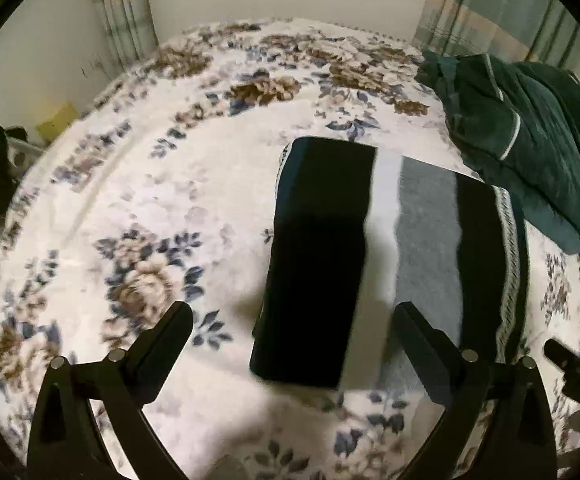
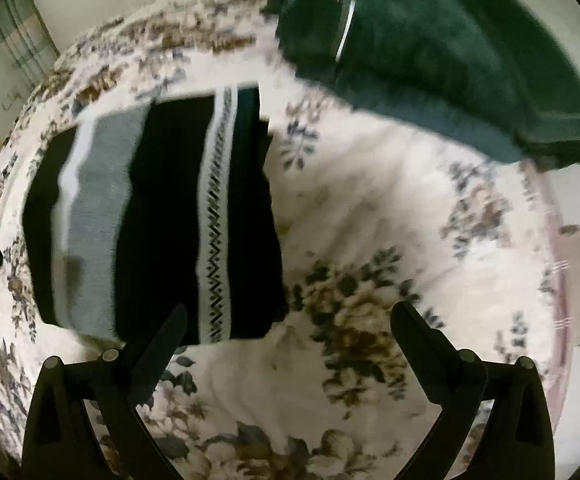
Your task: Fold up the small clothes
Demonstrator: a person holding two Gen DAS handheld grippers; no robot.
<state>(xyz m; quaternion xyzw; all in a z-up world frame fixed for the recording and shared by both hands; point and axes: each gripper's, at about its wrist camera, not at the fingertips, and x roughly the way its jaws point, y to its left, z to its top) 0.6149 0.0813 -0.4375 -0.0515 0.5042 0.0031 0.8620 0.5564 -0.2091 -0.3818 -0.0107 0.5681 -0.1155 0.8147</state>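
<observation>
A small striped garment [image 1: 429,248], black with a white stripe, a grey band and a zigzag trim, lies flat on the floral bed cover [image 1: 150,208]. A black part [image 1: 313,256] is folded over its left side. It also shows in the right wrist view [image 2: 162,220]. My left gripper [image 1: 291,320] is open and empty, just above the garment's near edge. My right gripper [image 2: 290,320] is open and empty, near the garment's lower right corner. The right gripper's tip [image 1: 569,364] shows at the right of the left wrist view.
A pile of dark green clothes [image 1: 529,140] lies at the far right of the bed, also in the right wrist view [image 2: 429,48]. Curtains [image 1: 126,12] and a wall stand behind. The bed edge [image 2: 569,272] runs at right.
</observation>
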